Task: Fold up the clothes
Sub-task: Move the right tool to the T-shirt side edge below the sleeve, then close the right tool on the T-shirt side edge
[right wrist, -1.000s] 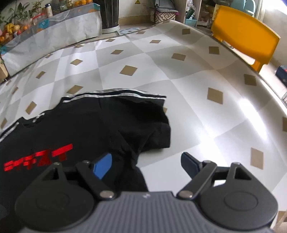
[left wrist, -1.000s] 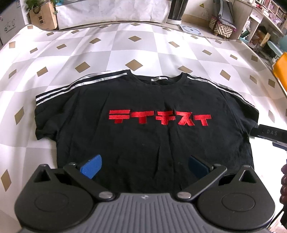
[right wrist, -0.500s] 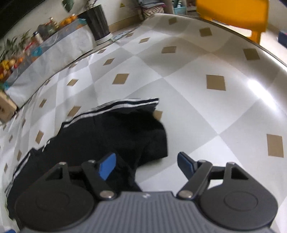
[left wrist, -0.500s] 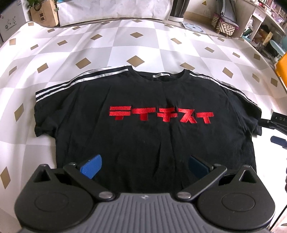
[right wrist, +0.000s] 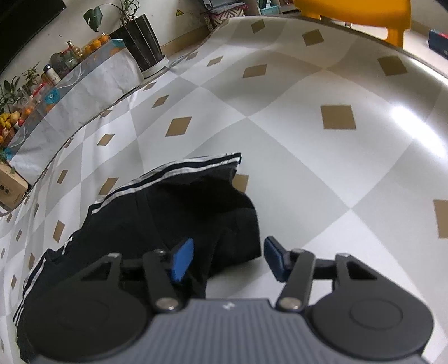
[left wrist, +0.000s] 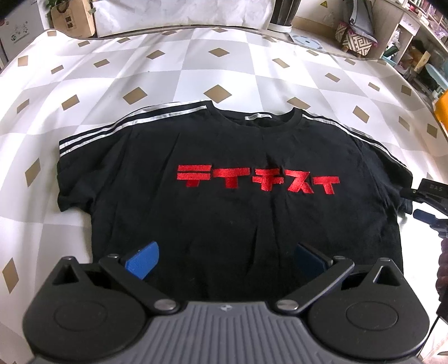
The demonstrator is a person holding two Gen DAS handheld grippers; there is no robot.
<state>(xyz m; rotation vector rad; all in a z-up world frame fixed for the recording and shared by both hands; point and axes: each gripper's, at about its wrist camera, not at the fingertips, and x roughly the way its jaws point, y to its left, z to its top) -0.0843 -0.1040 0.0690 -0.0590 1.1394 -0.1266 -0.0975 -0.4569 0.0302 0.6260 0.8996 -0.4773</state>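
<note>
A black T-shirt [left wrist: 238,201] lies flat, front up, on a surface [left wrist: 196,70] covered in a white-and-grey checked cloth with tan diamonds. Red lettering [left wrist: 257,179] runs across the chest, and white stripes [left wrist: 131,126] follow both shoulders out to the sleeves. The collar lies toward the far edge and the hem toward the left wrist camera. The left tongs [left wrist: 225,256] hover over the lower part of the shirt with their blue pads spread wide and nothing gripped between them. The right tongs [right wrist: 226,259] sit at the shirt's right sleeve [right wrist: 212,207], which is rumpled and bunched rather than flat. Their jaws have just been closing and now stand about half open; the sleeve's edge lies between the pads, with the left pad over the black cloth and the right pad over the bare surface, and neither pad visibly presses on the fabric. In the left wrist view the tips of the right tongs [left wrist: 422,204] show at the right edge, just beside the sleeve's end. Beyond the surface stand an orange chair [right wrist: 355,12], a dark plant pot [right wrist: 142,47] and a cardboard box [left wrist: 74,18].
</note>
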